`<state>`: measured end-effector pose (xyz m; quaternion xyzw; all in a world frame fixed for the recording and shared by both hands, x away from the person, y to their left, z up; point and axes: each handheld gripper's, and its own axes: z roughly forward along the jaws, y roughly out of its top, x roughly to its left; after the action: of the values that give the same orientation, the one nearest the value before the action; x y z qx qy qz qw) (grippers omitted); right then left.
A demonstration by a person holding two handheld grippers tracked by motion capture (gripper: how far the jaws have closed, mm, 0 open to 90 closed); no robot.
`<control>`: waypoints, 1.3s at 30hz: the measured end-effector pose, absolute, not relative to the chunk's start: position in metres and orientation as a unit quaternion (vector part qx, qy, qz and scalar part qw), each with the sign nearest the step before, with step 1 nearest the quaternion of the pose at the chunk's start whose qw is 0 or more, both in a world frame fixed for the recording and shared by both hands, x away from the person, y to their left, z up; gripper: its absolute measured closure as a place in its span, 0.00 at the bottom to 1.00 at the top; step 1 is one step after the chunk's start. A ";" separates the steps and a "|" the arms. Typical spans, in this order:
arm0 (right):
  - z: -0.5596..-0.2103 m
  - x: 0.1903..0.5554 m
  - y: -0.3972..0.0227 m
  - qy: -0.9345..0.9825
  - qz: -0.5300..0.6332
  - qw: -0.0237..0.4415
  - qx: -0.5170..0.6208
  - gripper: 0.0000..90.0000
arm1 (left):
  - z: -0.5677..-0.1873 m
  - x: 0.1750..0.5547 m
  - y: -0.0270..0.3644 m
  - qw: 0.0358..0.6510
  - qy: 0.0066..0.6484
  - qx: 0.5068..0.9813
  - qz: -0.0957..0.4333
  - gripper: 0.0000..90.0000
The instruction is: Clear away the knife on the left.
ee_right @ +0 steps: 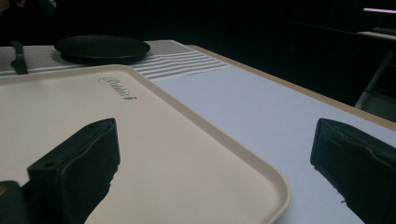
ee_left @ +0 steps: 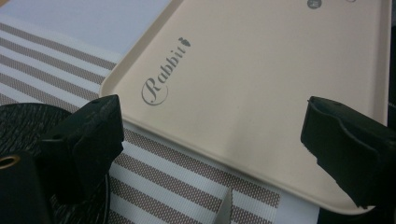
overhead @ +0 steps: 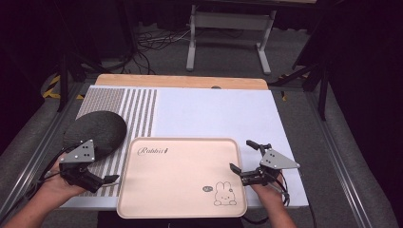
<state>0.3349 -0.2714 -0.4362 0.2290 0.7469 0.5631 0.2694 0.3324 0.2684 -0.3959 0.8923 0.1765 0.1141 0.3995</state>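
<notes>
A beige tray (overhead: 183,175) with a rabbit drawing lies at the near edge of the table (overhead: 214,111), half on the white mat and half on the striped placemat (overhead: 138,107). The two grippers flank it. The left gripper (overhead: 113,179) sits low by the tray's near-left side, its jaws spread wide; in the left gripper view the tray's rim (ee_left: 187,147) runs across the gap between them, not yet touched. The right gripper (overhead: 243,156) stands at the tray's right edge, jaws also wide apart, and in the right gripper view the tray's corner (ee_right: 275,186) lies between them, one jaw over the tray and the other over the white mat.

Neither jaw pair grips anything yet, so the likely job is a two-handed lift or slide of the tray. The risk is an uneven pinch: the rim is thin and sloped (it looks smooth too), so a shallow bite on one side could slip and let the tray tilt or drop. The dark plate (overhead: 95,130) lies just far-left of the left gripper, close enough that a careless swing could knock it.
</notes>
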 end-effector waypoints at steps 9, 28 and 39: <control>-0.437 0.335 -0.271 0.749 0.562 0.266 0.228 0.03 | -0.397 0.337 0.273 0.351 0.171 0.915 0.104 0.08; -0.439 0.337 -0.269 0.751 0.561 0.263 0.228 0.03 | -0.406 0.347 0.285 0.272 0.162 0.947 0.065 0.12; -0.439 0.336 -0.270 0.753 0.560 0.263 0.226 0.03 | -0.410 0.350 0.290 0.207 0.152 0.966 0.034 0.21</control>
<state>0.3360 -0.2695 -0.4391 0.2256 0.7527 0.5599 0.2627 0.3498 0.2898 -0.4098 0.9658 0.1523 0.0339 0.2069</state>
